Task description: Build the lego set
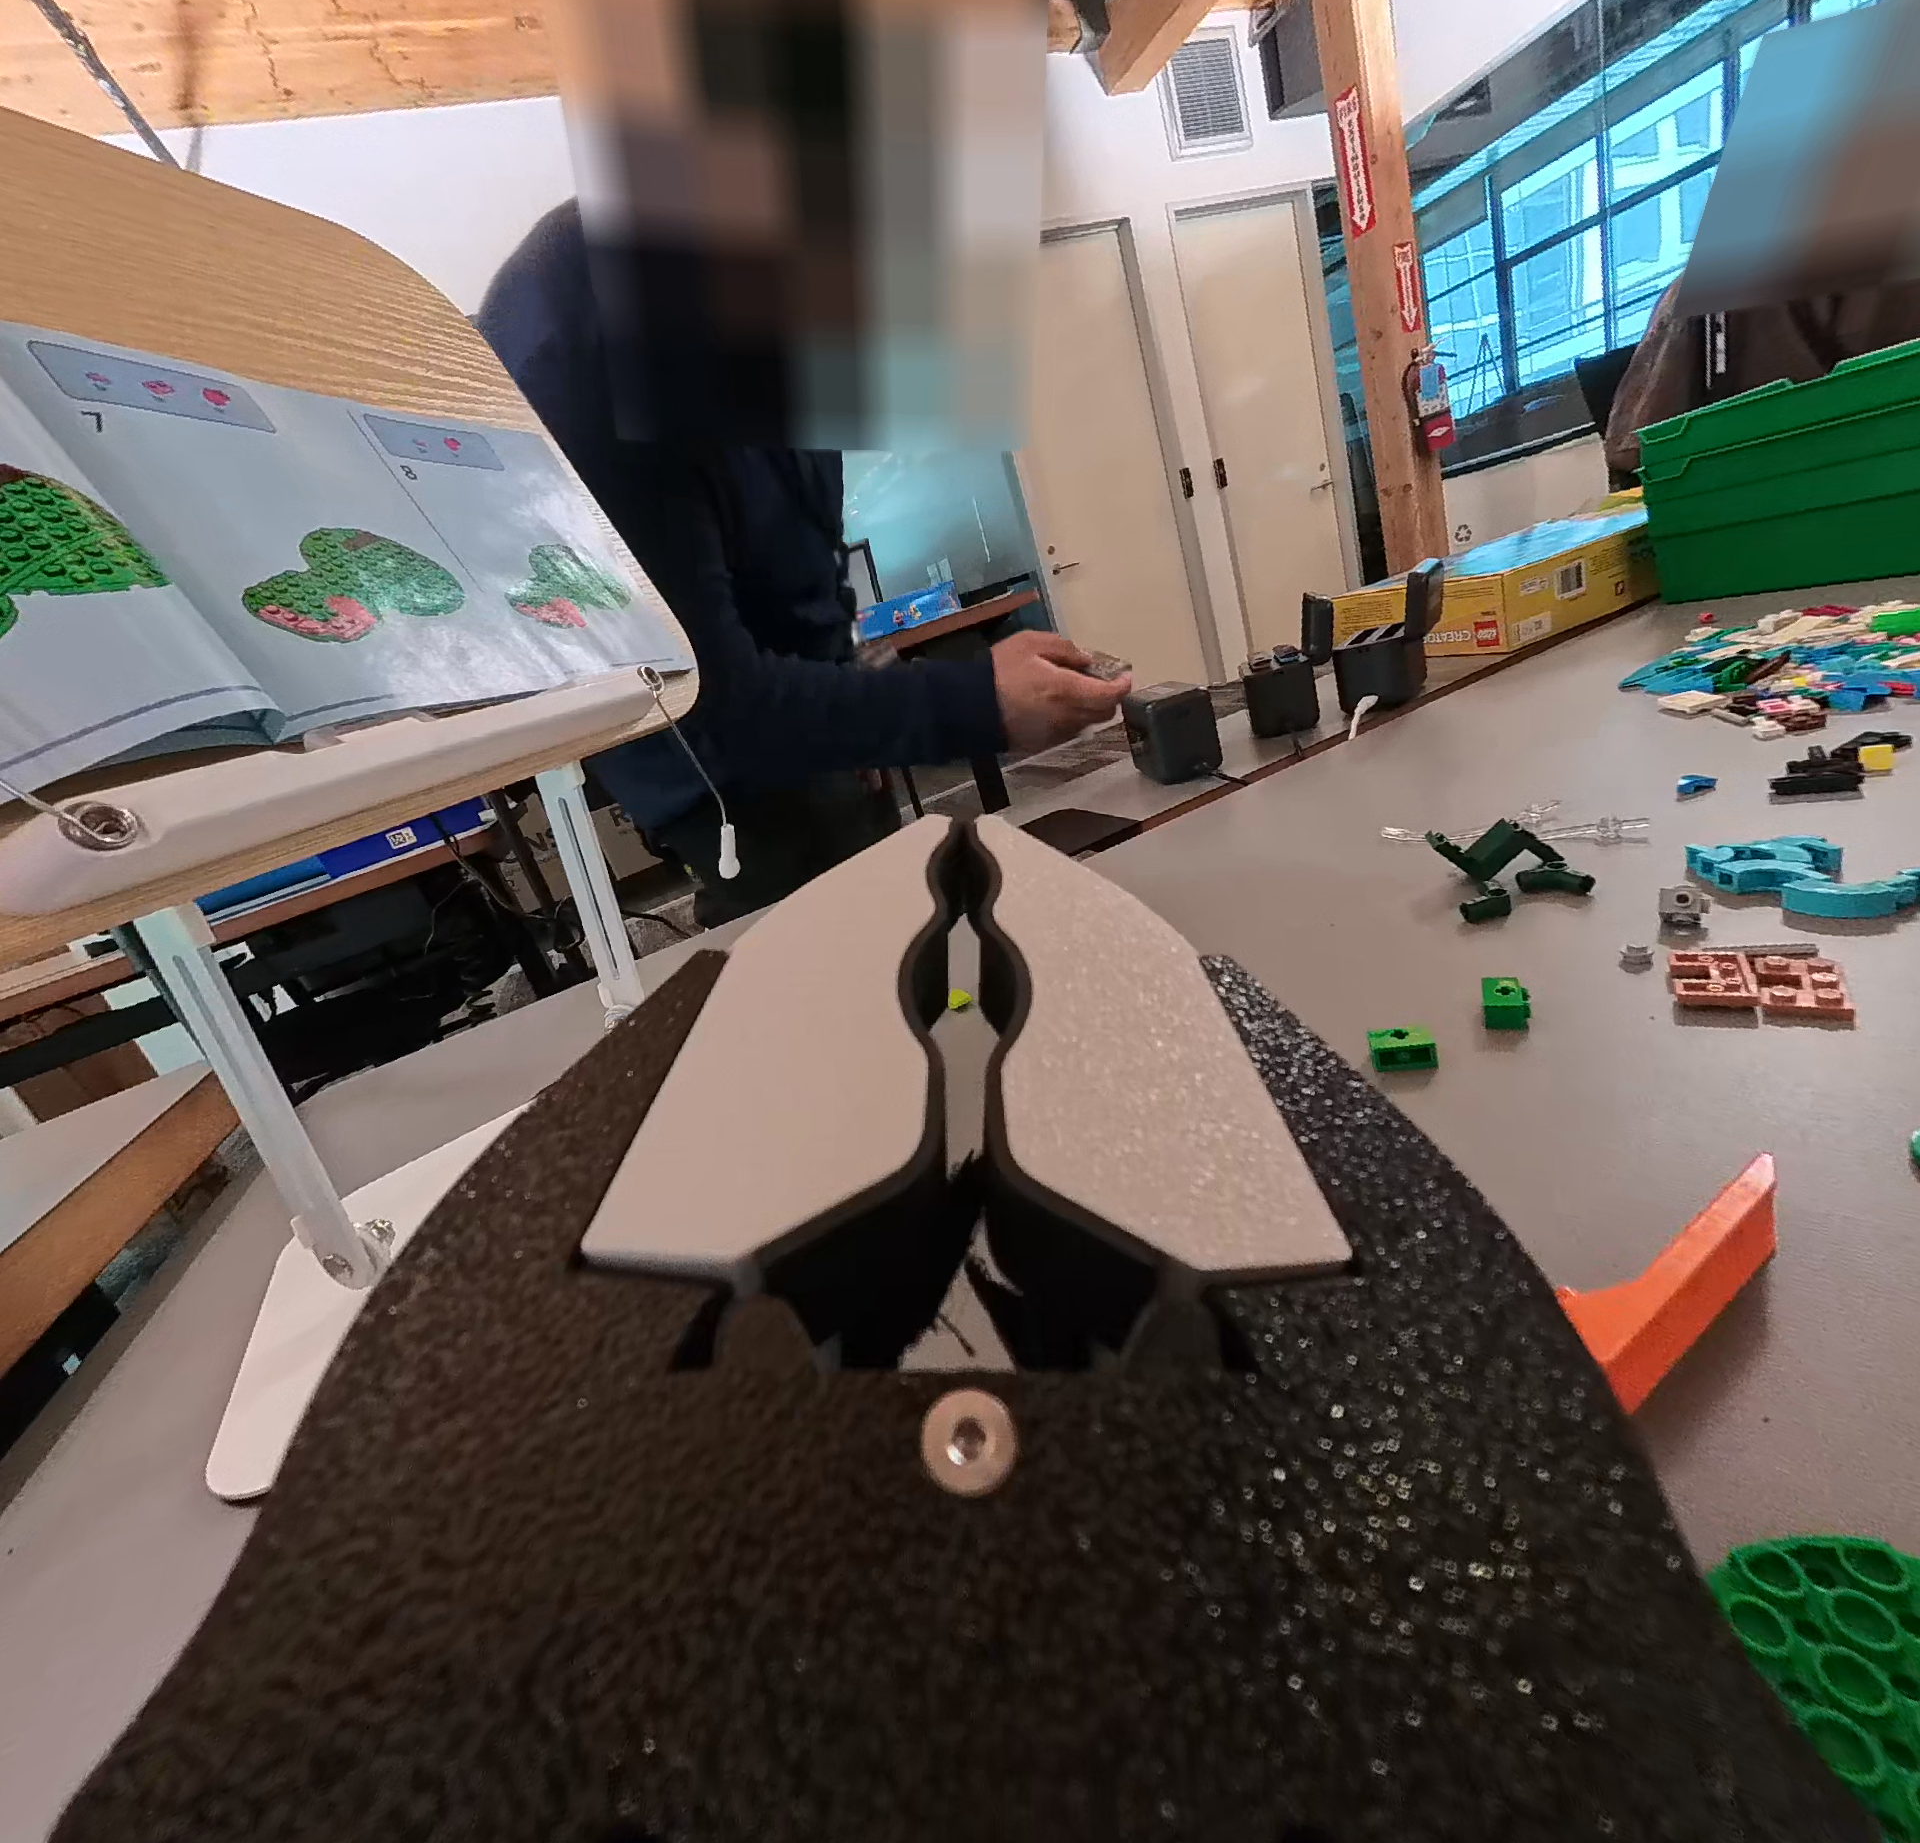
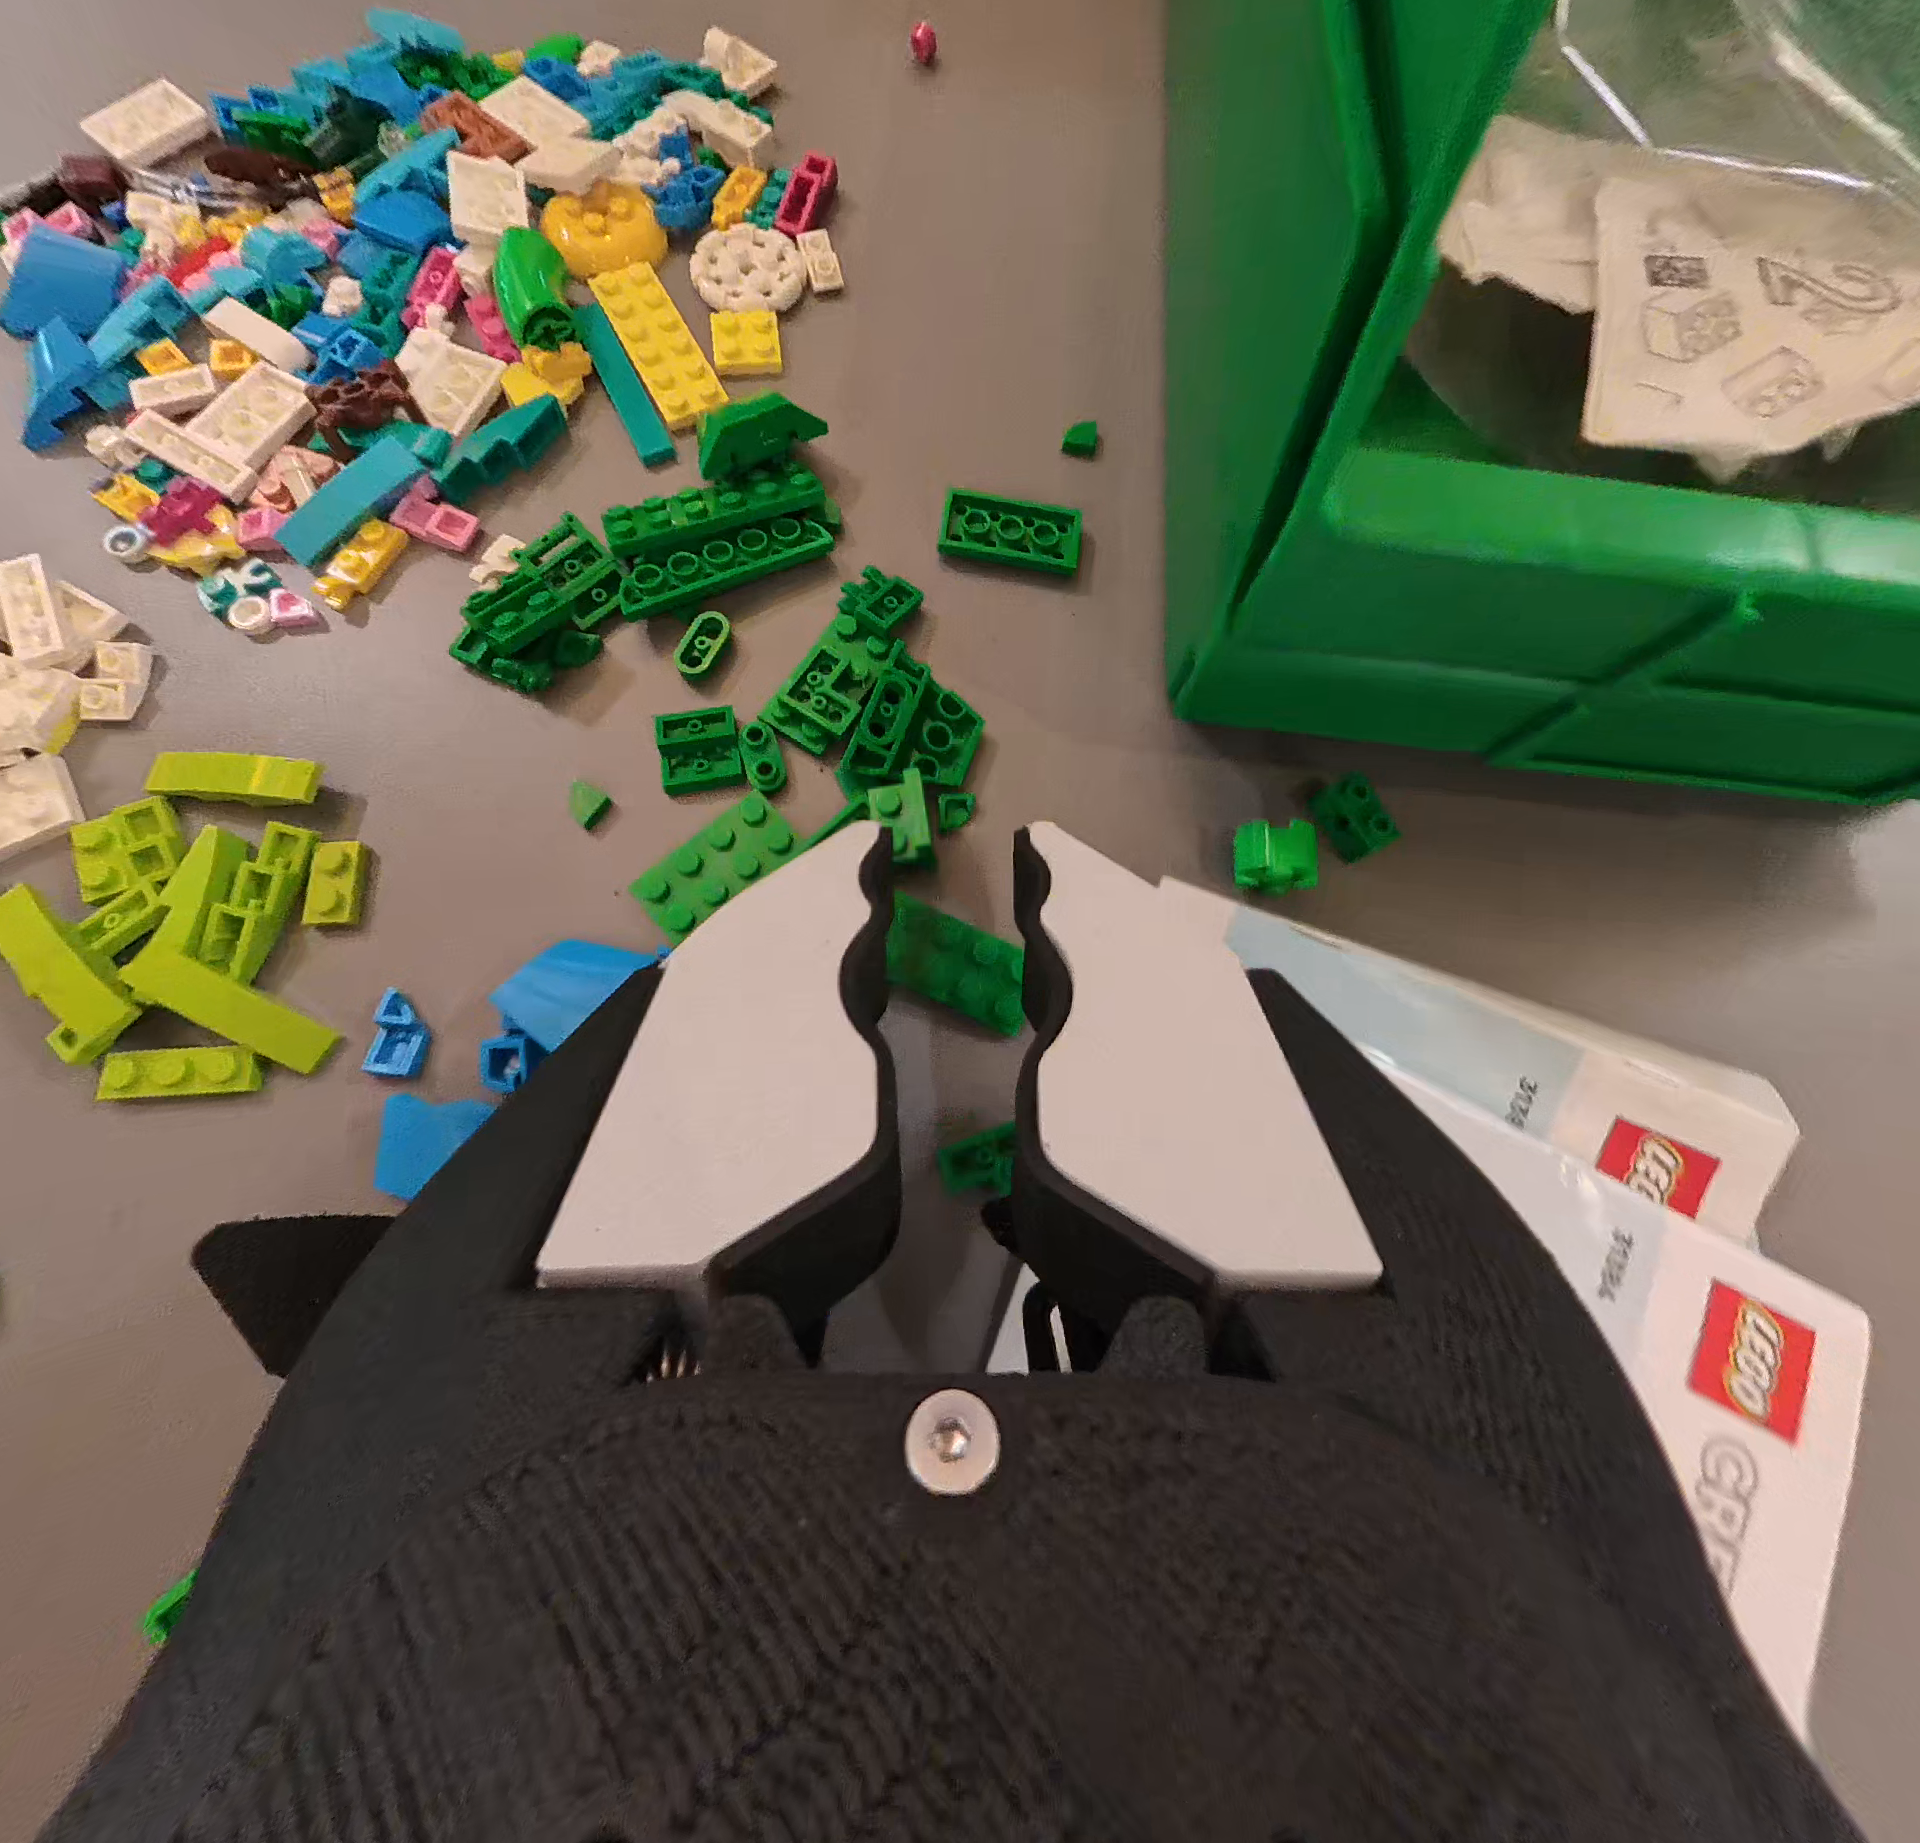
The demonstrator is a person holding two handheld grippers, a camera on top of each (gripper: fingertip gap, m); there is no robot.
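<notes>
My left gripper [image 1: 962, 837] is shut and empty, held above the grey table [image 1: 1558, 1170]. An open instruction booklet [image 1: 312, 567] rests on a wooden stand at its left. A green studded plate [image 1: 1839, 1668] lies at the lower right corner, with an orange brick separator [image 1: 1683, 1284] beside it. My right gripper [image 2: 951, 843] is open and empty, pointing down over a scatter of green bricks [image 2: 831, 692]. A dark green plate [image 2: 956, 962] lies between its fingers below. Lime pieces [image 2: 197, 920] lie to its left.
A mixed pile of coloured bricks [image 2: 416, 266] lies far left, and a green bin [image 2: 1507, 598] holding plastic bags stands at right. Two booklets [image 2: 1683, 1274] lie under the right gripper. A person [image 1: 727, 598] stands behind the table by black chargers [image 1: 1278, 692]. Loose pieces [image 1: 1756, 983] lie at right. The left gripper's tips are roughly 65 cm from the right gripper's. The orange brick separator [image 1: 1683, 1284] is about 15 cm from my left fingertips and 55 cm from my right.
</notes>
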